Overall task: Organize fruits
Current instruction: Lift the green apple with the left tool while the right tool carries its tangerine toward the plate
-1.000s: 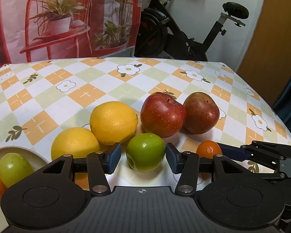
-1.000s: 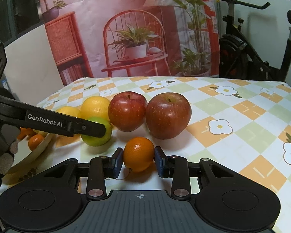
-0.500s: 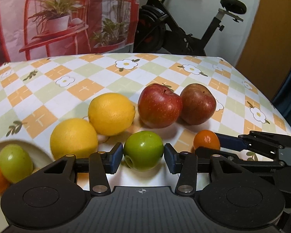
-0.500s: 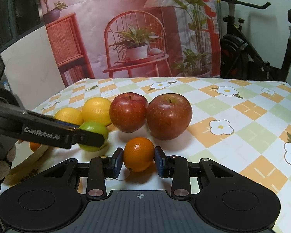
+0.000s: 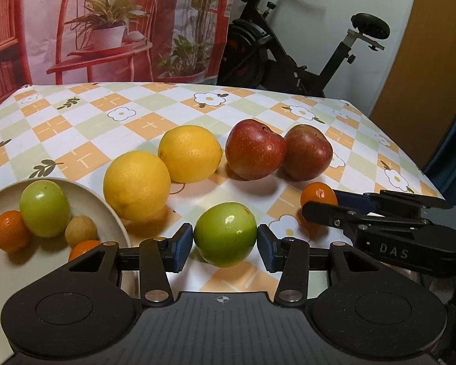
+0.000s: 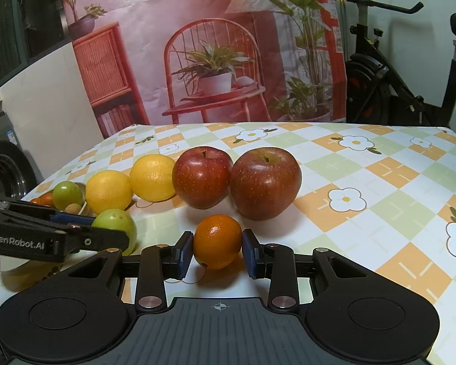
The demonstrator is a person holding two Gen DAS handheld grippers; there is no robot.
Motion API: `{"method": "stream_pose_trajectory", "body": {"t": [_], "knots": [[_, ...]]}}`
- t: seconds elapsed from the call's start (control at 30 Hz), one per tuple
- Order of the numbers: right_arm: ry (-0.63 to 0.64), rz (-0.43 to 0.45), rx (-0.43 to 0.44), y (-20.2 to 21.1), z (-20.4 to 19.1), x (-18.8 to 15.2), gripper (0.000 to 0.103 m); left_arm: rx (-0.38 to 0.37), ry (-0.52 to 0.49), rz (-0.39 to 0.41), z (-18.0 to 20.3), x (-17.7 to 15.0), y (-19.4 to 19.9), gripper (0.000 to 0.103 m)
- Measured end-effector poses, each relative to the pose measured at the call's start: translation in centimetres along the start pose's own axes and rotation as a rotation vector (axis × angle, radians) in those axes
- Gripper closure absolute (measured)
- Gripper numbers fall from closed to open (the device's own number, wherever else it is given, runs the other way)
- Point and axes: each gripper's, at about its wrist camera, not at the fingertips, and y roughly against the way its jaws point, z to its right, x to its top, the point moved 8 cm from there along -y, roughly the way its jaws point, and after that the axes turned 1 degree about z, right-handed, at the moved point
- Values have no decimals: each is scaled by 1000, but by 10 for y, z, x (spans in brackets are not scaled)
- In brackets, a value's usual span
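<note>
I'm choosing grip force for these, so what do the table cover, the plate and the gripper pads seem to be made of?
Table cover: probably wipeable vinyl or oilcloth; printed checks, soft sheen, smooth drape at the edge. Plate: looks like glazed ceramic, though melamine is possible; cream, smooth, thin raised rim. Left gripper pads: dark blue, matte, likely rubber or soft plastic, set on black hard-plastic fingers.

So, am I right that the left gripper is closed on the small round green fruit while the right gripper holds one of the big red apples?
Not quite. The right gripper holds the small round orange citrus fruit, not an apple; the right wrist view shows both big red apples resting on the checked tablecloth behind it. The left gripper is indeed closed on the small round green fruit.
</note>
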Motion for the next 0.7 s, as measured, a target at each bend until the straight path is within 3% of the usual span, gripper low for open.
{"method": "stream_pose_trajectory", "body": {"t": [0.7], "knots": [[0, 2, 0, 0, -1, 0, 71, 4, -6, 20, 0, -9, 8, 54]]}}
